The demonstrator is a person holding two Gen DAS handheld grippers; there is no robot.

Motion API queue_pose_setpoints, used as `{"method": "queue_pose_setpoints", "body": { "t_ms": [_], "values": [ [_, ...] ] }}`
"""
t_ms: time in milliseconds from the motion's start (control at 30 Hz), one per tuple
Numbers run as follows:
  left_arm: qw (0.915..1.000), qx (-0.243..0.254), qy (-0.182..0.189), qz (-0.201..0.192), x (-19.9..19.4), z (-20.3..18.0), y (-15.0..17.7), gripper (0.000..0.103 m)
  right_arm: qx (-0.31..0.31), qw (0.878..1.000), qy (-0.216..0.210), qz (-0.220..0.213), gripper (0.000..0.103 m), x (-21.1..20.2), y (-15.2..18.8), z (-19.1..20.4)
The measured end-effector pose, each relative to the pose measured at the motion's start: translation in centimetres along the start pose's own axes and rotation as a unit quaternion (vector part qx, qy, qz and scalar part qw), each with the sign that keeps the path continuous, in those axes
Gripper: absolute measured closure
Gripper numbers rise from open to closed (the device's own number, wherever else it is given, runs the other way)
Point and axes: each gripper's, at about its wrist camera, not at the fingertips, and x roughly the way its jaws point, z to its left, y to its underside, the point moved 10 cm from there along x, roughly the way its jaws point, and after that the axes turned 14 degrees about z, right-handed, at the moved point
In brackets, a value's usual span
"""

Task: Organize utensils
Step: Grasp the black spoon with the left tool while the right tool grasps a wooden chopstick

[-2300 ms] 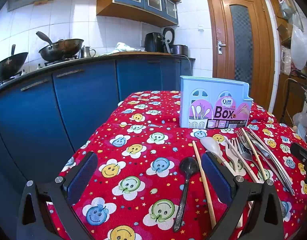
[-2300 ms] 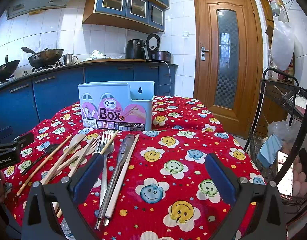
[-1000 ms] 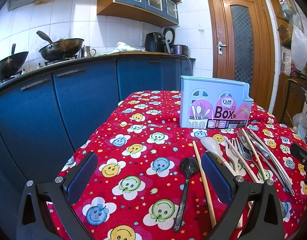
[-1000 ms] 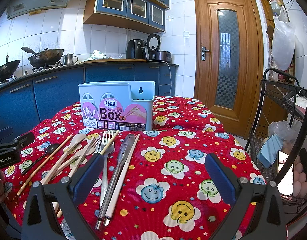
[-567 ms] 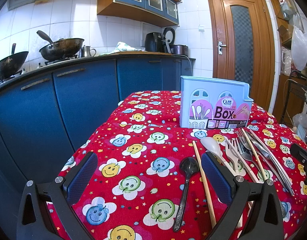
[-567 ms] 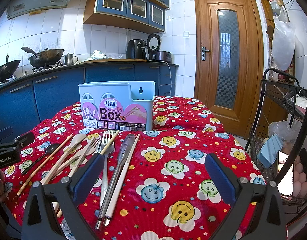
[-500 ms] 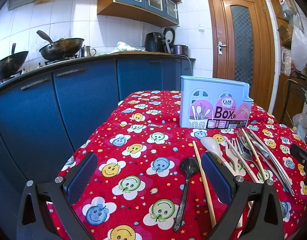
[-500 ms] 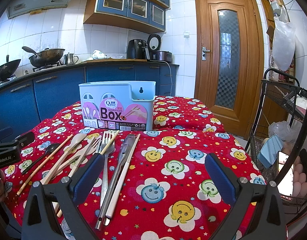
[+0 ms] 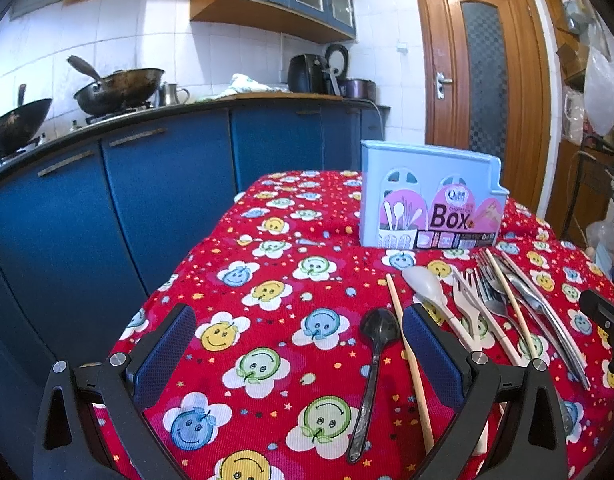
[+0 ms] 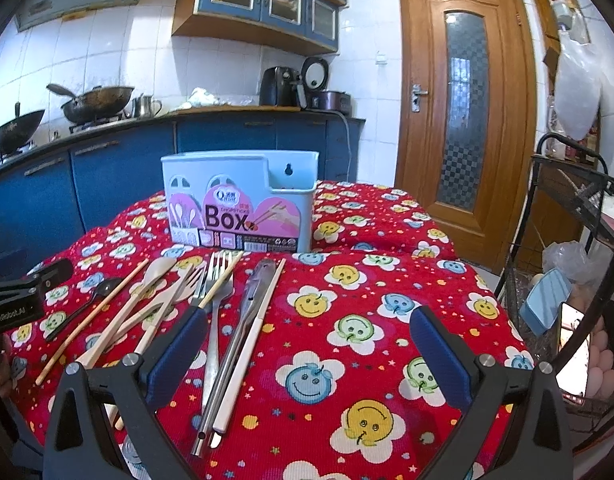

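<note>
Lying loose on table (image 10: 387,280) near front edge: utensils (image 10: 211,288), long axes toward holder box (image 10: 239,200) behind. Left gripper (image 9: 299,344) spread, empty, nearest black spoon (image 9: 373,344). Right gripper (image 10: 307,344) spread, empty.

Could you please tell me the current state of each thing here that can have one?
Left tongs: open, empty.
Right tongs: open, empty.
Utensil box: upright, nothing showing above its rim.
Black spoon: lying loose on the cloth.
Door: shut.
</note>
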Motion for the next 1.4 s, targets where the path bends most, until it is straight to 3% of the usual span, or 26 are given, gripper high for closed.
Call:
{"method": "queue_pose_setpoints", "body": {
  "t_ms": [167,400,467,600,767,900,1067,1400],
  "values": [
    [0.9995,0.017,0.002,0.026,0.7,-0.6,0.0,0.0,-0.008,1.0,-0.012,0.026,0.0,0.4,-0.4,0.4],
    [0.9934,0.038,0.022,0.106,2.5,-1.6,-0.2,0.0,-0.021,0.997,-0.022,0.072,0.001,1.0,-1.8,0.6],
    [0.9919,0.036,0.028,0.119,2.6,-1.7,-0.5,0.0,-0.026,0.996,-0.027,0.085,0.014,1.1,-2.1,0.8],
    [0.985,0.046,0.059,0.156,3.0,-2.7,-0.8,0.002,-0.036,0.99,-0.039,0.133,0.031,2.4,-2.0,1.3],
    [0.9759,0.081,0.075,0.188,3.2,-4.4,-0.8,0.019,-0.026,0.976,-0.063,0.205,0.054,4.5,-1.1,1.5],
    [0.9608,0.1,0.1,0.238,4.0,-5.7,0.1,0.034,-0.016,0.964,-0.084,0.25,0.065,5.6,-0.4,1.4],
    [0.9501,0.108,0.111,0.271,4.9,-6.3,0.5,0.053,-0.012,0.952,-0.107,0.286,0.076,6.3,-0.1,1.7],
    [0.9478,0.099,0.102,0.285,5.2,-4.0,0.5,0.055,-0.026,0.945,-0.121,0.304,0.082,6.6,-0.2,2.2]
  ]
}}
